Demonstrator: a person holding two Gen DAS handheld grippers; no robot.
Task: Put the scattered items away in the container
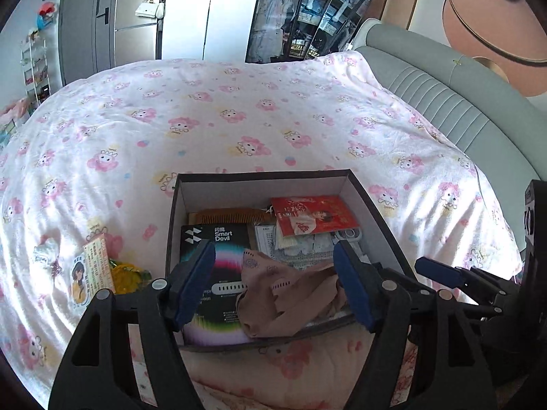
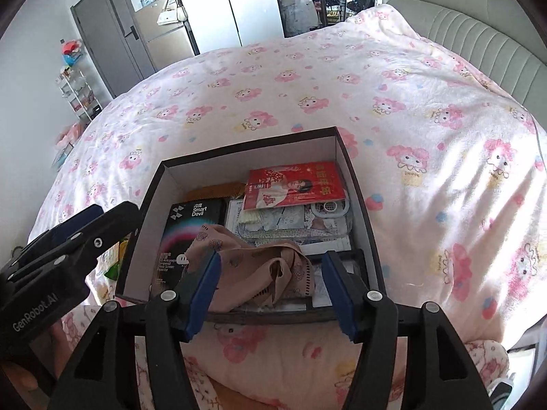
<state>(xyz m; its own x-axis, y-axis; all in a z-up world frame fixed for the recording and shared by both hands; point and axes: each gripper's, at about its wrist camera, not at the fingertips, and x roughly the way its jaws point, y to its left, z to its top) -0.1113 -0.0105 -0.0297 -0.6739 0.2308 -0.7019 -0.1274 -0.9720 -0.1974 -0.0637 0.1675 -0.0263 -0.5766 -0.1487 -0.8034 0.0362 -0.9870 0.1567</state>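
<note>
Loose items, far left: your leftovers lie on the bedspread (image 1: 239, 109) just outside the box's left wall: a small orange-edged card pack (image 1: 97, 266) with a cartoon figure on it, something yellow-green in a wrapper (image 1: 128, 273) beside it, and a small white trinket (image 1: 46, 251) further left. They are not yet in the container.

Left gripper (image 1: 275, 283): your jaws stand wide with nothing between the blue pads; they hover above the near end of the box, over the cloth.

Box (image 1: 369, 205): open-topped, dark outside, white inside, sitting on the bed close to you so both hands reach it easily.

Box contents: a black "Smart Devil" package (image 1: 215, 239) at left, a wooden comb (image 1: 225, 217) behind it, a red printed packet (image 1: 314, 215) at the back right over some pale papers, and a crumpled beige cloth (image 1: 283, 294) heaped at the near edge, probably just dropped there.

Right gripper (image 2: 270, 285): yours is also spread wide and empty, poised over the same cloth.
</note>
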